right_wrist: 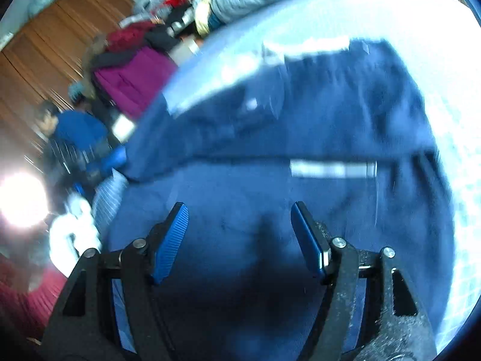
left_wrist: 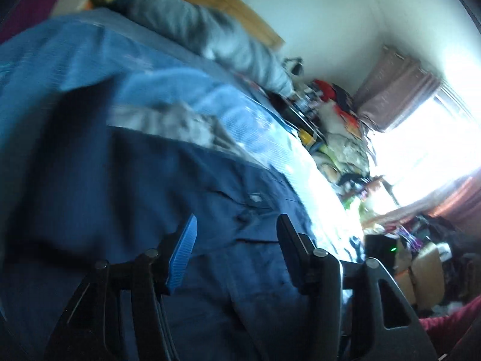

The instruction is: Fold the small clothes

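A dark navy garment (left_wrist: 168, 198) with a grey waistband lies spread on a light blue bed sheet (left_wrist: 75, 51). My left gripper (left_wrist: 237, 225) hovers just over its cloth, open, with nothing between the blue pads. The right wrist view shows the same navy garment (right_wrist: 300, 126), with a pale stripe or label across it. My right gripper (right_wrist: 239, 213) is open too, close above the cloth, holding nothing. Both views are blurred by motion.
A grey pillow or bundle (left_wrist: 210, 27) lies at the far end of the bed. Wooden wardrobes (right_wrist: 39, 45), a magenta suitcase (right_wrist: 132, 78) and piled clutter (left_wrist: 339, 111) line the room. A bright window (left_wrist: 427, 150) with curtains is on the right.
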`<state>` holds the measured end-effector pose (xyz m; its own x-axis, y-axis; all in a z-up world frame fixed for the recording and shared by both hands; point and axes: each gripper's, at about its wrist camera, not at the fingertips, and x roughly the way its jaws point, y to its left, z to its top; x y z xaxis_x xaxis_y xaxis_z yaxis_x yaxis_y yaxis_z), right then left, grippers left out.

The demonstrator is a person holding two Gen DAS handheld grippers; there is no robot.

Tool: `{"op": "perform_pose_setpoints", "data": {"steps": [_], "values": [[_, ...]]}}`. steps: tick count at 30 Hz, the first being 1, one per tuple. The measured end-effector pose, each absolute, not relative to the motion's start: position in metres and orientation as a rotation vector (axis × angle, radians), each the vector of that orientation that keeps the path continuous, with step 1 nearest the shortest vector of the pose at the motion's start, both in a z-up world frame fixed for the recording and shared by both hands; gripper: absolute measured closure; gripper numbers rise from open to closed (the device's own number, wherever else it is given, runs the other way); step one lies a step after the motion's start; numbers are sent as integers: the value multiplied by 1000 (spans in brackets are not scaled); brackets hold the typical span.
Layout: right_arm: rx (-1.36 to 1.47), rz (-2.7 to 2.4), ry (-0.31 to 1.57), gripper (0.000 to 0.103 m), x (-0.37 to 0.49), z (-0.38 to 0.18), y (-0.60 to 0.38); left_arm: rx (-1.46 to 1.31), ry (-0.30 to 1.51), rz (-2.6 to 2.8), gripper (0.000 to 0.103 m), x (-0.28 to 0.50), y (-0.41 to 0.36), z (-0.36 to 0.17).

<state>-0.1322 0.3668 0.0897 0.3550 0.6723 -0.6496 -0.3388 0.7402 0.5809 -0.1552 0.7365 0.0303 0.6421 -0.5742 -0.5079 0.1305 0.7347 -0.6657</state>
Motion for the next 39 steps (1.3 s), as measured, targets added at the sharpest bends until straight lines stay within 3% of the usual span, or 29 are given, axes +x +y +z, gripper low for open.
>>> {"op": "perform_pose_setpoints", "data": {"steps": [5, 9, 11, 14, 17, 19, 29, 39], "values": [[516, 699, 956, 33, -71, 106, 367, -750, 804, -206, 42, -189, 820, -8], [485, 671, 1057, 39, -18, 80, 389, -835, 823, -115, 42, -207, 844, -48], [430, 644, 1113, 41, -2, 67, 402, -859, 818, -96, 52, -212, 849, -65], [422, 650, 1133, 43, 1, 60, 412, -856, 794, -97, 51, -215, 851, -69], [409, 681, 1150, 67, 1, 58, 420, -844, 794, -98, 50, -208, 846, -67], [403, 679, 1151, 99, 1, 58, 422, -843, 791, -105, 49, -209, 846, -68], [407, 648, 947, 102, -33, 119, 371, -845, 785, -114, 47, -203, 837, -56], [335, 527, 957, 102, -44, 107, 334, -841, 786, -115, 46, -202, 837, -55]]}}
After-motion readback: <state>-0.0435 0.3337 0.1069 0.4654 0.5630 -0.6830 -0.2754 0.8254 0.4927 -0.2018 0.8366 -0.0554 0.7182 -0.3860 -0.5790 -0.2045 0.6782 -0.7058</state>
